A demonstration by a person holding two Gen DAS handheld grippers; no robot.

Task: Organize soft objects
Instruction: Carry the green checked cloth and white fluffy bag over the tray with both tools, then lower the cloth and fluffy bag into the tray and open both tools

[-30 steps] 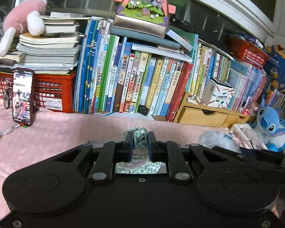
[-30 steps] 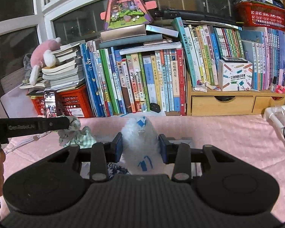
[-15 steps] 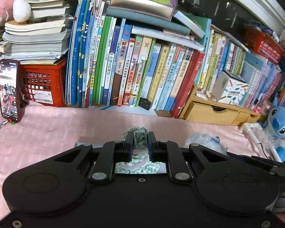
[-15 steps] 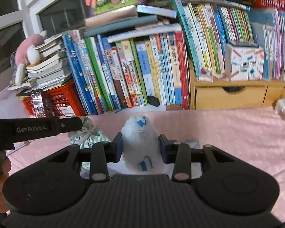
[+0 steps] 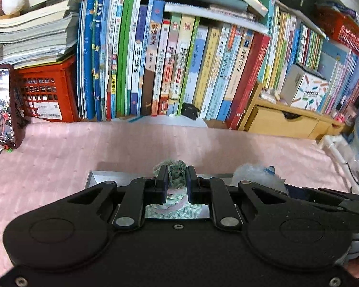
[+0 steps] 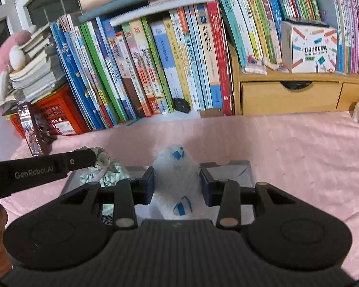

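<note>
Holding one soft thing each, two grippers hang over a grey box [image 6: 239,167] on the pink cloth [image 6: 299,148]. The left gripper [image 5: 177,175] has its jaws nearly together, pinching a green-and-white striped cloth bundle [image 5: 176,171] that droops over the box's left part. The right gripper [image 6: 176,179] clamps a white fluffy toy with blue marks [image 6: 177,174] between narrowly set jaws, above the box's middle. Beyond the cloth's far edge stands one long row of upright books [image 5: 179,67], with one red crate [image 5: 45,93] at its left end under a stack of books. One phone [image 5: 2,105] stands propped before the crate. One wooden drawer unit [image 6: 289,95] sits at the right.
</note>
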